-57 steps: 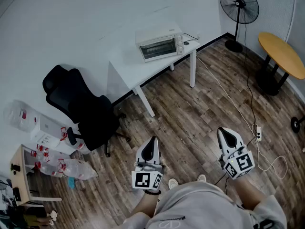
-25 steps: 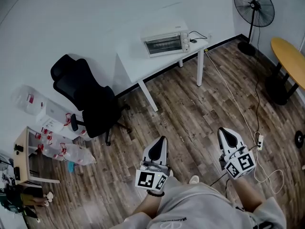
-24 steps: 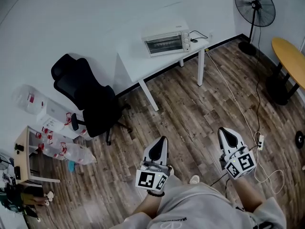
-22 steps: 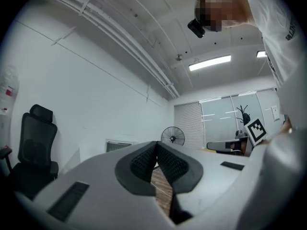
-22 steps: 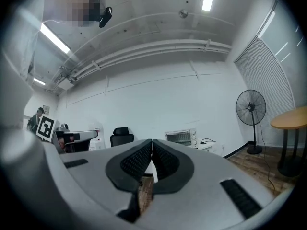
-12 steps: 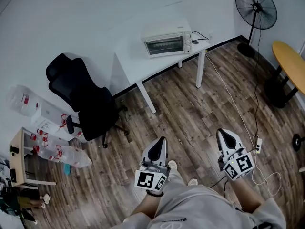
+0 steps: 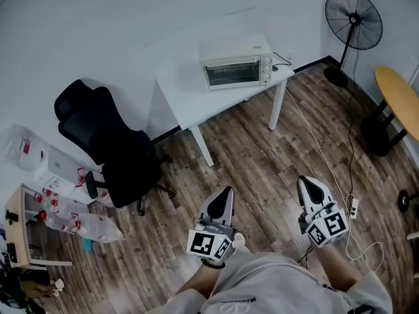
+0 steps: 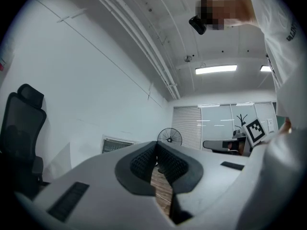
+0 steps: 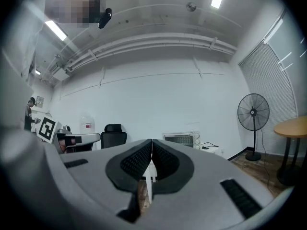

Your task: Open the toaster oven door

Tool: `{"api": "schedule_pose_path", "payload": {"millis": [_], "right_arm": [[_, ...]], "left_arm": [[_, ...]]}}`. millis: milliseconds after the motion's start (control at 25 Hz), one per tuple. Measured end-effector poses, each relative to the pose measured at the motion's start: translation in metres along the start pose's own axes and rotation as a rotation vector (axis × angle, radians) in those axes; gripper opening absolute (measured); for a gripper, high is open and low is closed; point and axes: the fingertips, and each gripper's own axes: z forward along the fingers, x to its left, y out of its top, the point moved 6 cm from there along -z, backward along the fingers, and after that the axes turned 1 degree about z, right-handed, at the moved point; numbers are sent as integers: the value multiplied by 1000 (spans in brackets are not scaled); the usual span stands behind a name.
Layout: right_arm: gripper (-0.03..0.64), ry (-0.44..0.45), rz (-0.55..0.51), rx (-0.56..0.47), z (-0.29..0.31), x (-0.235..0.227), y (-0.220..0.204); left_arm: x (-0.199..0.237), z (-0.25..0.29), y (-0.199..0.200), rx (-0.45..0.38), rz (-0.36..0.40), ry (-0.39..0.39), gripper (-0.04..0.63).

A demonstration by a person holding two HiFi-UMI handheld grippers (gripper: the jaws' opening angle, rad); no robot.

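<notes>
Toaster oven (image 7: 236,71), far off — details indistinct

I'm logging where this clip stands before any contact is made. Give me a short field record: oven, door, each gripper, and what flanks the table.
toaster oven: on the white table, by the wall
oven door: closed
left gripper: shut, empty, over the floor, far from the oven
right gripper: shut, empty, over the floor
left of table: black office chair
right of table: standing fan
</notes>
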Motion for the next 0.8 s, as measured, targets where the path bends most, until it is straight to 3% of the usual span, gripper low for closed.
{"api": "schedule_pose_path", "payload": {"millis": [480, 800], "right_arm": [[17, -30, -11, 9, 80, 31, -5], [17, -37, -16, 36, 113, 14, -3]], "left_arm": [[65, 23, -13, 45, -61, -97, 8], [82, 56, -15, 42, -83, -106, 8]]}}
